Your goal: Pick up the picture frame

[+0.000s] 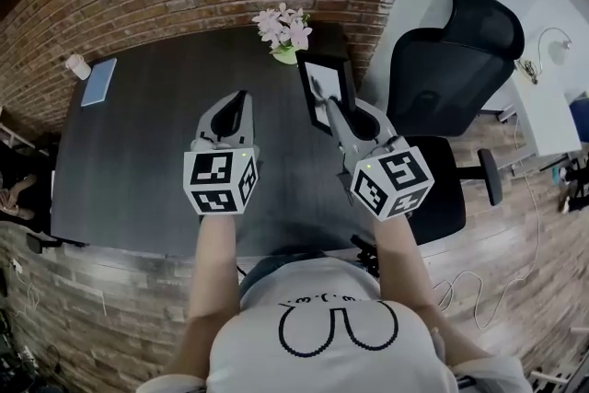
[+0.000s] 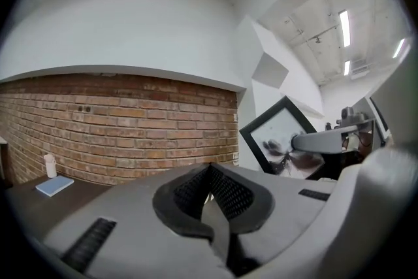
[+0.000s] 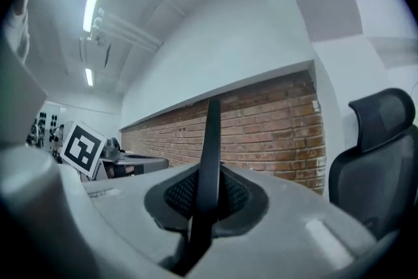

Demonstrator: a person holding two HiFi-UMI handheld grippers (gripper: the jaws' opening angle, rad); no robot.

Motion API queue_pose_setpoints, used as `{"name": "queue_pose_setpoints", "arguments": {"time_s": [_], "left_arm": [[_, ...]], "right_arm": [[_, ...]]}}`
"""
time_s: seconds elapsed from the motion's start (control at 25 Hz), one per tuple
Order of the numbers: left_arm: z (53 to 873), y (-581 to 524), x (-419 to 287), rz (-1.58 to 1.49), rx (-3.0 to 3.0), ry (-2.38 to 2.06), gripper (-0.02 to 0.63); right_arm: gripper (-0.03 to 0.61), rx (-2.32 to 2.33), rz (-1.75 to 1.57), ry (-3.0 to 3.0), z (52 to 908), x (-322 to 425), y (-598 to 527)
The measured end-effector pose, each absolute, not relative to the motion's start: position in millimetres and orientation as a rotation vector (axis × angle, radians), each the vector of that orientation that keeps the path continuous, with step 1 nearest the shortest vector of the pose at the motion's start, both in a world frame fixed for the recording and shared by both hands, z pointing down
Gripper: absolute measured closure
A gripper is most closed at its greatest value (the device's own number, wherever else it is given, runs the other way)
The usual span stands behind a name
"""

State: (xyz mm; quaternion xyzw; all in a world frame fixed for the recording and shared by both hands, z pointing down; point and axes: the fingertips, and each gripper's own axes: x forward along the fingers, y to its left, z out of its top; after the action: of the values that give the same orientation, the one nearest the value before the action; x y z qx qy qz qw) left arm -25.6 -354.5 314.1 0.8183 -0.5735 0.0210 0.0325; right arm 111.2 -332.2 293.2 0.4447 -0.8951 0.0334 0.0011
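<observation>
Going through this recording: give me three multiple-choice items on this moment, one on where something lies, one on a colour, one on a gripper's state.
1. Where on the table does the blue book lie?
A) far left corner, beside a white bottle
B) middle of the table
C) near edge

2. What colour is the border of the picture frame?
A) white
B) black
C) red

3. In what state is the right gripper?
A) open and empty
B) shut and empty
C) shut on the picture frame

Key:
1 A, since the head view shows the book at the far left corner next to the bottle.
2 B, since the head view and the left gripper view both show a black border.
3 C, since the right gripper view shows the frame's dark edge clamped between its jaws.
</observation>
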Motion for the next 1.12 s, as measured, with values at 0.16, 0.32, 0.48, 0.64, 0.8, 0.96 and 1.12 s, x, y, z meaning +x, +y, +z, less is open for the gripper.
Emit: {"name": "queue_pose_setpoints", "arguments": {"time_s": [0.16, 0.32, 0.48, 0.64, 0.8, 0.96, 1.12], "left_arm": [[298.1, -352.6, -22.6, 0.043, 2.553, -1.778, 0.615], [283.5, -348.6, -20.1, 0.018, 2.577, -1.797, 0.615], [267.3, -340.8, -19.6, -0.016, 2.614, -1.843, 0.615], [253.2, -334.1, -20.8, -0.06, 2.651, -1.879, 0.615], [243.1, -327.5, -20.4, -0.107, 2.676, -1.902, 0.615], [231.0, -320.0, -17.5, -0.163, 2.709, -1.92, 0.615], [223.9, -315.4, -17.0, -0.201, 2.722, -1.925, 0.615]], "right_arm": [[0.56, 1.449, -0.02, -2.783, 273.7, 114.4, -325.6], [0.56, 1.524, -0.097, -2.762, 257.8, 122.7, -323.4], [0.56, 1.567, -0.125, -2.758, 246.9, 129.7, -320.0], [0.56, 1.583, -0.15, -2.755, 241.8, 131.8, -316.1], [0.559, 1.593, -0.17, -2.789, 234.7, 133.2, -311.6], [0.56, 1.658, -0.202, -2.773, 228.5, 141.1, -308.7], [0.56, 1.66, -0.224, -2.767, 224.5, 142.6, -307.3]]}}
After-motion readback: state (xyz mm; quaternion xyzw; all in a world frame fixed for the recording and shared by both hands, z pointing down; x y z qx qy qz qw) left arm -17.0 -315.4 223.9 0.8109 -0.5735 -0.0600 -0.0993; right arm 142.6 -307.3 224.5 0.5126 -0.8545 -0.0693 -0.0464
